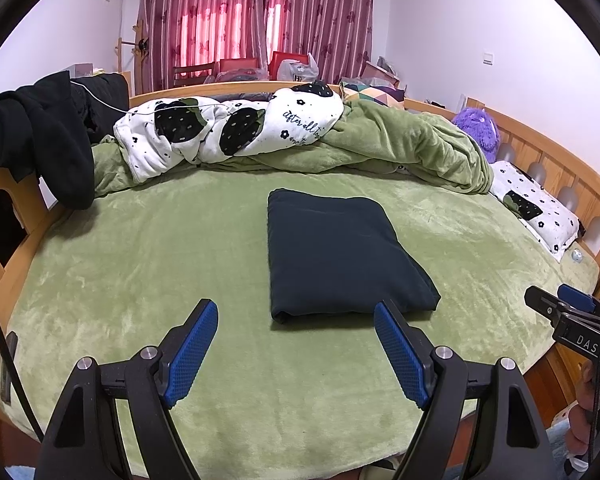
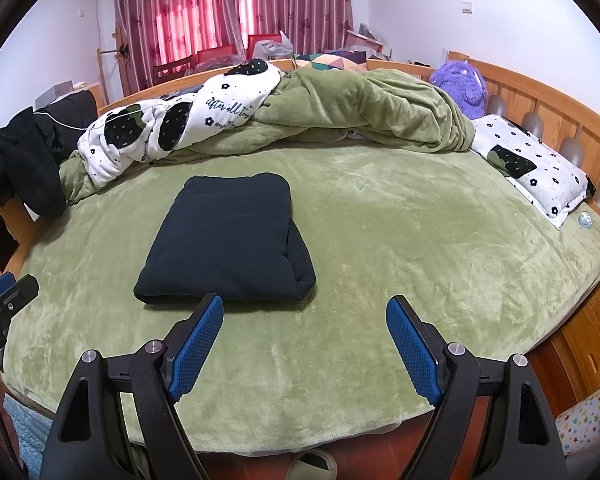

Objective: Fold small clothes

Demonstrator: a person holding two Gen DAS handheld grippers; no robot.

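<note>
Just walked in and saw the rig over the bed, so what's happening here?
A person holds a two-finger gripper in each hand over a green bed. A dark navy garment lies folded into a neat rectangle on the bedcover. The left gripper and right gripper are both open, empty and short of the garment's near edge. Nothing is being gripped, and the fold looks finished.

The folded dark garment is matt, smooth cloth lying on a plush, fuzzy green blanket. The bed frame is glossy varnished wood. Each gripper's blue pads look like textured, dimpled rubber on matt black plastic.
</note>
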